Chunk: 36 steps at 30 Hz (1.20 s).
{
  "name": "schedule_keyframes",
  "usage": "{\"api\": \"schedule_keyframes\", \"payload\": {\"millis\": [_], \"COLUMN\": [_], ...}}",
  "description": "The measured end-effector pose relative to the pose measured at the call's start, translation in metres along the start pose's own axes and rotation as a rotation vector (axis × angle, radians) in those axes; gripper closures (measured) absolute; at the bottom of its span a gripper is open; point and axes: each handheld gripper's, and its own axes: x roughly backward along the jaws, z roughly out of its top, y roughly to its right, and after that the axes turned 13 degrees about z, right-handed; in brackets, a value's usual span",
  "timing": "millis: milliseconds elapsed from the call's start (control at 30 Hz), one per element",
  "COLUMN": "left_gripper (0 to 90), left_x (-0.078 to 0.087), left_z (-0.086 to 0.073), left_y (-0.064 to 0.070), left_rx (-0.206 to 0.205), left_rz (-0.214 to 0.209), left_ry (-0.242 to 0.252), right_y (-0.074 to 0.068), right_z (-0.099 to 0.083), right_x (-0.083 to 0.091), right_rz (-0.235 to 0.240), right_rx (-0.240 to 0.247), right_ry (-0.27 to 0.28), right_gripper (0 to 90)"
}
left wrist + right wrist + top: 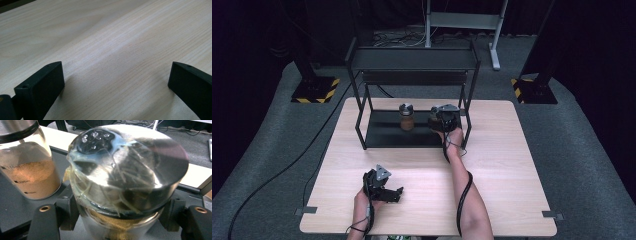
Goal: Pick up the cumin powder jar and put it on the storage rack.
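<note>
My right hand-held gripper point(117, 220) clamps the jar point(125, 182) just under its lid, on the rack point(382, 136) shelf. Glass, slippery, fragile, fairly heavy. Left hand-held gripper point(116, 82) spread, empty, over the desk point(112, 37).

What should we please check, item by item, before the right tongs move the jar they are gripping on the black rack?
1. Right tongs closed on the silver-lidded glass jar of brown powder: ok, jaws at both sides below the lid.
2. Lid seated: cannot tell; clear film is crumpled over it.
3. Space to the second glass jar of brown powder: ok, apart though close.
4. Black metal rack upper shelf clearance: cannot tell.
5. Left tongs open and idle over the pale wooden table: ok.
</note>
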Motion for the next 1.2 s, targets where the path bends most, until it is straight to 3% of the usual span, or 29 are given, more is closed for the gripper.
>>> {"api": "schedule_keyframes", "payload": {"millis": [100, 167, 267, 400, 500, 633, 933, 1200], "left_gripper": [0.0, 0.0, 0.0, 0.0, 0.0, 0.0, 0.0, 0.0], "left_x": [0.000, 0.000, 0.000, 0.000, 0.000, 0.000, 0.000, 0.000], "left_z": [0.000, 0.000, 0.000, 0.000, 0.000, -0.001, -0.001, 0.000], "left_y": [0.000, 0.000, 0.000, 0.000, 0.000, 0.001, 0.000, 0.000], "left_rx": [0.001, 0.000, -0.003, -0.003, -0.002, -0.005, -0.004, -0.005], "left_rz": [0.000, 0.001, -0.005, -0.004, -0.004, -0.001, -0.002, -0.005], "left_ry": [0.001, 0.001, 0.002, 0.003, 0.003, 0.005, 0.005, 0.002], "right_y": [-0.001, 0.002, 0.003, 0.000, -0.009, -0.020, -0.046, -0.050], "right_z": [0.001, 0.004, 0.007, 0.008, 0.011, 0.009, -0.025, -0.069], "right_x": [0.000, 0.000, 0.004, 0.018, 0.030, 0.046, 0.088, 0.138], "right_rz": [-0.002, 0.010, 0.024, 0.049, 0.066, 0.083, 0.119, 0.108], "right_rx": [-0.005, -0.033, -0.049, -0.036, 0.008, 0.025, 0.098, 0.095], "right_ry": [-0.005, -0.017, -0.041, -0.058, -0.088, -0.120, -0.158, -0.148], "right_gripper": [29.8, 17.1, 10.2, 3.8, 0.0, 0.0, 0.0, 0.0]}}
